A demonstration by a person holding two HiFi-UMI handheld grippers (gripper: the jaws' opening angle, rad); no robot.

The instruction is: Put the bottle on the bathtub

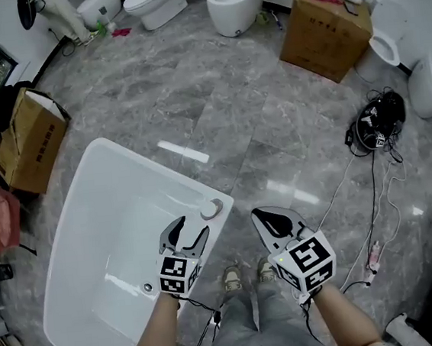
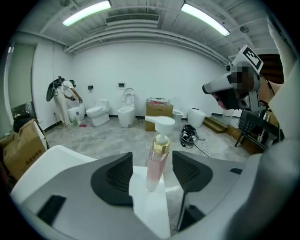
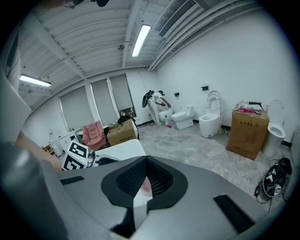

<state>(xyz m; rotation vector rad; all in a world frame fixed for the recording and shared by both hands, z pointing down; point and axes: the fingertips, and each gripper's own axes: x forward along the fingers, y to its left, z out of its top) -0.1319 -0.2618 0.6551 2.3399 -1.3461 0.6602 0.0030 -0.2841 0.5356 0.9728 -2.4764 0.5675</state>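
My left claw point(image 1: 191, 231) hangs open over the near corner of the white bathtub point(image 1: 142, 162), its jaws spread wide and nothing pinched between them. The bottle point(image 2: 156, 161) stands upright on the flat rim of that corner, just ahead of my left claw at its 12 o'clock. It has pink liquid, a gold collar and a white pump head. In the left gripper view it shows in the gap between the two dark pads, clear of both. From the head view I see only its round pump top, at about 1 o'clock of the left claw's tips.

My right claw point(image 1: 263, 216) sits at 3 o'clock of the left one, off the tub and over the grey marbled floor point(image 1: 217, 107). Its jaws are closed tip to tip. A pinkish smear shows in the slit below the tips, and I cannot tell what it is.

My shoes point(image 1: 232, 279) stand on the floor at 6 o'clock, between the two claws. Far off at 12 o'clock are white toilets point(image 1: 233, 5). A cardboard box point(image 1: 326, 30) is at 1 o'clock, a tangle of black cables point(image 1: 376, 125) at 2 o'clock, and an open carton point(image 1: 32, 141) at 10 o'clock beside the tub.
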